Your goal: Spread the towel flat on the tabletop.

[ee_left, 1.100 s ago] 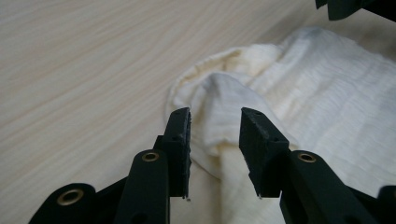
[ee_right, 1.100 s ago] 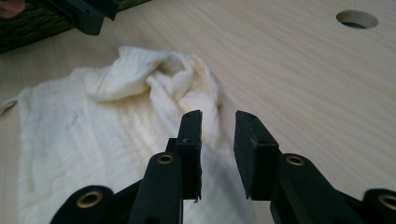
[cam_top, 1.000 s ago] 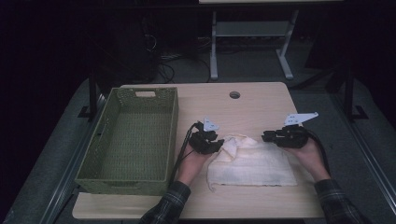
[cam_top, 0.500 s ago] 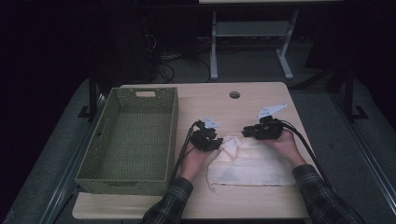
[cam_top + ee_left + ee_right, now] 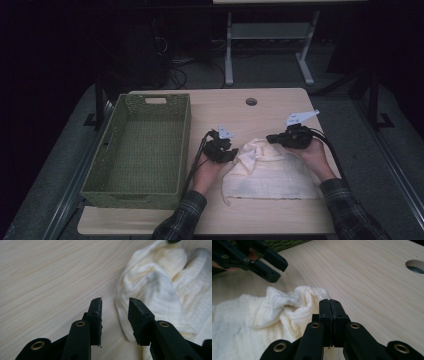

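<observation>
Centrally on the pale wooden table, a crumpled cream cotton cloth lies right of a green woven basket. At its left edge, the left gripper has its jaws parted and empty. The right gripper, at the cloth's far edge, has just closed its jaws, flush together; whether they pinch cloth is unclear.
</observation>
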